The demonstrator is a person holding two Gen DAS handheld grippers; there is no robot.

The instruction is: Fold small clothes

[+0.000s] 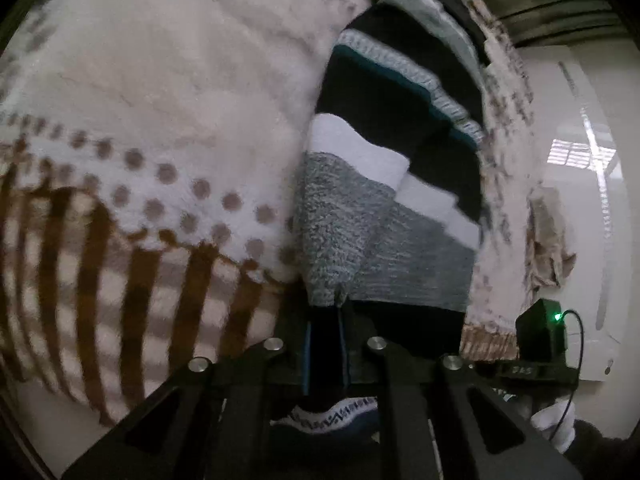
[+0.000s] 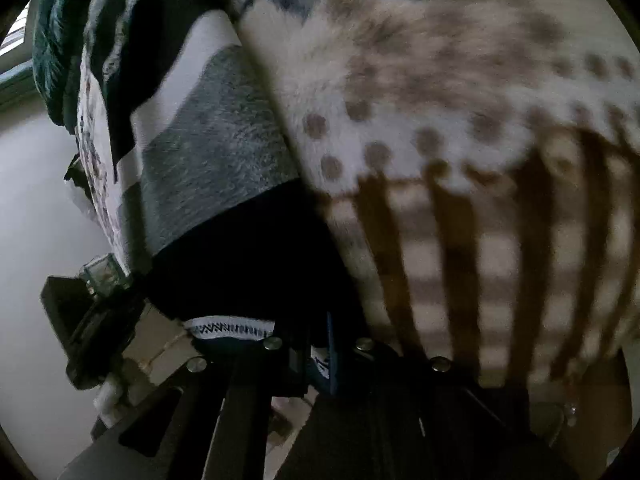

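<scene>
A small striped knit sweater (image 1: 400,184), with black, teal, white and grey bands, lies stretched over a fluffy rug. My left gripper (image 1: 326,344) is shut on the sweater's black hem at one corner. In the right wrist view the same sweater (image 2: 216,152) runs away from my right gripper (image 2: 318,356), which is shut on the hem by its white zigzag trim (image 2: 228,328). Both grippers hold the hem edge slightly lifted. The other gripper's body shows at the lower right of the left wrist view (image 1: 540,336) and at the lower left of the right wrist view (image 2: 100,320).
The cream rug (image 1: 160,120) has brown dots and brown stripes, and it fills the right of the right wrist view (image 2: 480,160). Glossy white floor (image 1: 580,200) lies beyond the rug's fringed edge. More dark clothes (image 2: 68,40) lie at the far end.
</scene>
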